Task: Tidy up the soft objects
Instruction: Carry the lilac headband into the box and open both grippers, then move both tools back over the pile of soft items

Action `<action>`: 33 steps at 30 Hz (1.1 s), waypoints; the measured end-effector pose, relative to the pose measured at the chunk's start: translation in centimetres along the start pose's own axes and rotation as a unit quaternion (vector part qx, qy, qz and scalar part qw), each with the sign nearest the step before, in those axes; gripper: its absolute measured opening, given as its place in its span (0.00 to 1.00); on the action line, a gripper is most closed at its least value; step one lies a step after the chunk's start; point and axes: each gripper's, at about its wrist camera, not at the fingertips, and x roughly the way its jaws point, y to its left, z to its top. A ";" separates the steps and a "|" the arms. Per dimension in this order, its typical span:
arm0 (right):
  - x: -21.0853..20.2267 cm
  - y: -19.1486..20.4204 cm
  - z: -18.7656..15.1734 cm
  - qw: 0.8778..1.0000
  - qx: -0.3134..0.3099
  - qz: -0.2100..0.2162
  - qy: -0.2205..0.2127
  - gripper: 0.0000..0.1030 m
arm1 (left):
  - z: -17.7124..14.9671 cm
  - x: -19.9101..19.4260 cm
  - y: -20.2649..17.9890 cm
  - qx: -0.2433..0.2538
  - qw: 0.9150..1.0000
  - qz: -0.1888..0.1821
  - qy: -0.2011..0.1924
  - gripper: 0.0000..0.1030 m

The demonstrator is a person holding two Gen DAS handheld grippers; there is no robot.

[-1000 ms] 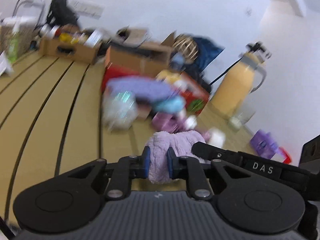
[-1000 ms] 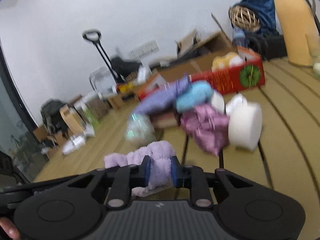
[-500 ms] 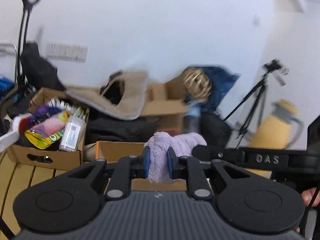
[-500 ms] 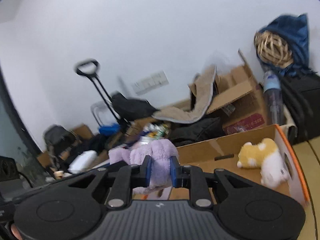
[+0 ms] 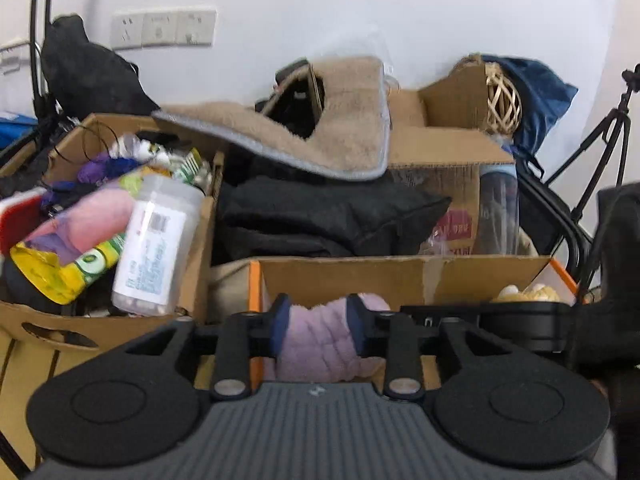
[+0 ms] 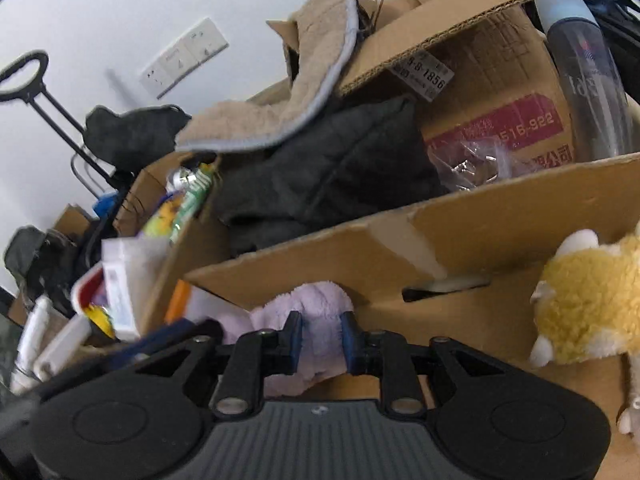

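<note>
Both grippers, left [image 5: 316, 330] and right [image 6: 320, 338], jaws just widening, bracket lilac plush cloth [image 5: 320, 344] over orange-edged box [image 5: 400, 276].

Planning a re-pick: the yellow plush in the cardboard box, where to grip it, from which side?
Grip the yellow plush across its rounded body, coming down through the open top of the cardboard box. The box wall stands close behind it, ruling out that side; the fleecy bulk should compress between pads. Its small white tips look too slight.
</note>
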 end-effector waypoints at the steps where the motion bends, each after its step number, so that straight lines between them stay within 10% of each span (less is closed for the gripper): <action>1: 0.0 -0.2 -0.1 1.000 0.003 0.001 0.000 0.28 | 0.0 -0.4 0.0 0.002 1.000 0.001 -0.003 0.35; 8: -5.6 0.4 0.5 0.999 -0.022 -0.014 -0.034 0.50 | 1.7 -5.7 -1.1 0.028 0.999 0.015 -0.012 0.37; 22: -33.4 0.3 -2.3 0.984 -0.100 -0.049 -0.139 0.74 | 1.3 -27.1 -3.5 0.055 0.992 0.070 -0.089 0.75; 27: -39.5 -0.1 -8.4 0.976 -0.125 -0.041 -0.174 0.74 | -5.2 -33.5 -5.2 0.057 0.986 0.073 -0.141 0.84; 33: -46.8 -2.7 -24.2 0.946 -0.177 -0.020 -0.271 0.84 | -22.1 -41.8 -7.6 0.065 0.956 0.107 -0.266 1.00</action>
